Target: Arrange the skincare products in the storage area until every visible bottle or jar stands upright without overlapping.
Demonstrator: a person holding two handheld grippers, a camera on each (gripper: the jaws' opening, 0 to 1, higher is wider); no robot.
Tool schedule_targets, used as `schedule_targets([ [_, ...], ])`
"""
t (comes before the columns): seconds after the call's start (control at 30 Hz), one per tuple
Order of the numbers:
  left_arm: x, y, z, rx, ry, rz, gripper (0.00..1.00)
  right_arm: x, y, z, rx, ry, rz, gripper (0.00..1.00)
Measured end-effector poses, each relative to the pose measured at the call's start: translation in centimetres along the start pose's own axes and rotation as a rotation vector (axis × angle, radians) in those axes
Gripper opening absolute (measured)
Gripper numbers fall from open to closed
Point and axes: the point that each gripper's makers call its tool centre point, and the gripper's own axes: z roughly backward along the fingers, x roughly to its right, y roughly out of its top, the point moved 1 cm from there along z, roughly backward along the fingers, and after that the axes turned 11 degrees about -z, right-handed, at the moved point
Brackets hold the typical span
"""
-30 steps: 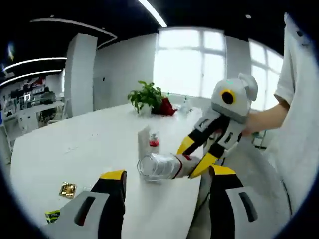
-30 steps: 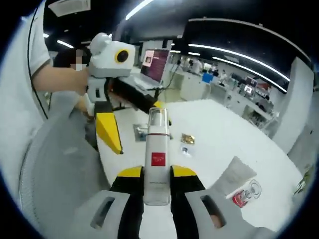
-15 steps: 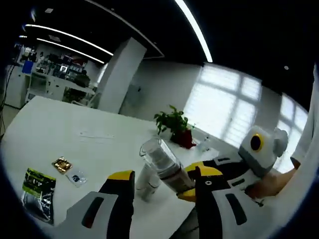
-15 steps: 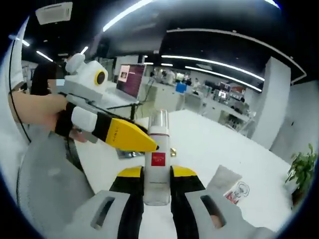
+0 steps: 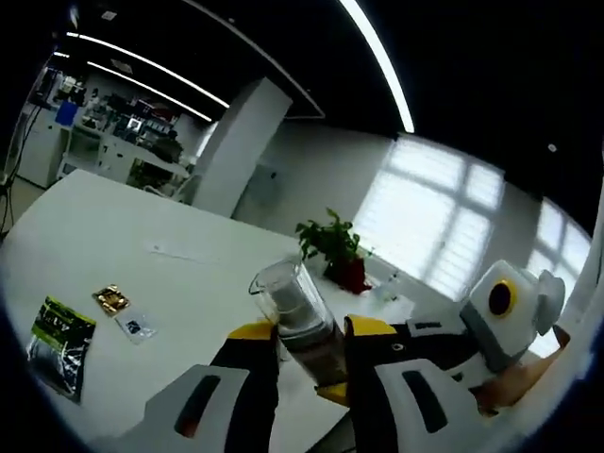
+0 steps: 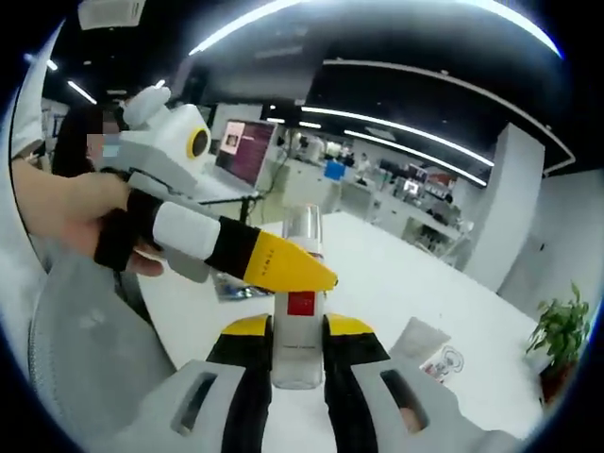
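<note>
A skincare bottle (image 6: 298, 326) with a clear cap, a white neck and a red square label stands between my right gripper's (image 6: 297, 327) jaws, which are shut on its body. In the left gripper view the same bottle (image 5: 294, 304) tilts up and left, and my left gripper (image 5: 311, 330) has its yellow jaws pressed against both sides, just below the cap. My right gripper (image 5: 335, 389) reaches in from the lower right, held by a hand. In the right gripper view, one finger of the left gripper (image 6: 283, 267) crosses in front of the bottle's neck.
On the white table (image 5: 113, 245) lie a green-black sachet (image 5: 57, 340), a gold sachet (image 5: 111, 299) and a small clear one (image 5: 139, 326). A potted plant (image 5: 332, 247) stands farther back. A white pouch (image 6: 415, 338) and a red-printed sachet (image 6: 442, 363) lie at the right.
My left gripper's jaws have closed in from either side onto the bottle. The right gripper keeps its hold. Both views have tilted upward.
</note>
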Motion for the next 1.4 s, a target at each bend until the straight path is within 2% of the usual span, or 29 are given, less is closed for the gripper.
schedule_targets([
  [0.13, 0.7, -0.2, -0.4, -0.024, -0.034, -0.021, 0.22, 0.1, -0.6, 0.4, -0.005, -0.007, -0.005, 0.2],
  [0.3, 1.3, -0.5, -1.0, -0.091, -0.063, -0.199, 0.2, 0.2, -1.2, 1.2, -0.01, 0.015, -0.035, 0.2],
  [0.4, 1.7, -0.7, -1.3, -0.118, -0.092, -0.3, 0.19, 0.7, -1.8, 1.9, -0.025, 0.03, -0.068, 0.28],
  [0.47, 2.2, -1.0, -1.5, -0.147, -0.124, -0.38, 0.19, 1.5, -2.1, 2.7, -0.025, 0.029, -0.084, 0.32],
  [0.57, 3.0, -1.8, -1.6, -0.186, -0.183, -0.488, 0.19, 2.5, -2.6, 3.8, -0.033, 0.051, -0.085, 0.3],
  [0.63, 3.5, -2.4, -1.6, -0.208, -0.23, -0.55, 0.19, 3.1, -2.9, 4.4, -0.038, 0.087, -0.103, 0.32],
  [0.67, 4.4, -2.9, -1.7, -0.218, -0.286, -0.564, 0.19, 3.2, -2.9, 4.8, -0.04, 0.124, -0.098, 0.33],
  [0.7, 4.7, -3.0, -1.7, -0.211, -0.305, -0.564, 0.19, 3.0, -2.9, 5.1, -0.04, 0.164, -0.1, 0.33],
  [0.73, 5.6, -3.5, -1.7, -0.219, -0.374, -0.574, 0.19, 2.7, -2.8, 5.5, -0.034, 0.213, -0.122, 0.32],
  [0.8, 6.2, -3.5, -1.7, -0.209, -0.416, -0.589, 0.19, 2.6, -2.6, 6.0, -0.029, 0.264, -0.132, 0.34],
  [0.83, 7.0, -3.6, -1.6, -0.209, -0.464, -0.586, 0.2, 2.3, -2.6, 6.5, -0.05, 0.318, -0.149, 0.35],
  [0.87, 7.4, -3.6, -1.6, -0.207, -0.49, -0.587, 0.2, 2.6, -2.6, 6.6, -0.053, 0.335, -0.142, 0.36],
  [0.93, 8.2, -3.5, -1.4, -0.192, -0.555, -0.61, 0.2, 2.5, -2.1, 6.8, -0.029, 0.383, -0.124, 0.37],
  [0.97, 8.5, -3.5, -1.4, -0.196, -0.575, -0.61, 0.2, 2.5, -1.7, 7.0, -0.013, 0.411, -0.161, 0.37],
  [1.03, 8.7, -3.9, -1.1, -0.224, -0.605, -0.639, 0.2, 2.2, -0.8, 6.9, 0.014, 0.462, -0.196, 0.37],
  [1.17, 8.6, -4.1, -0.6, -0.25, -0.613, -0.662, 0.2, 1.1, 0.6, 6.4, 0.024, 0.564, -0.209, 0.36],
  [1.27, 8.7, -4.2, -0.3, -0.25, -0.635, -0.658, 0.2, 0.6, 0.9, 5.4, 0.007, 0.587, -0.161, 0.35],
  [1.4, 8.6, -4.3, -0.3, -0.258, -0.641, -0.67, 0.2, 0.0, 0.9, 5.2, -0.006, 0.623, -0.157, 0.26],
])
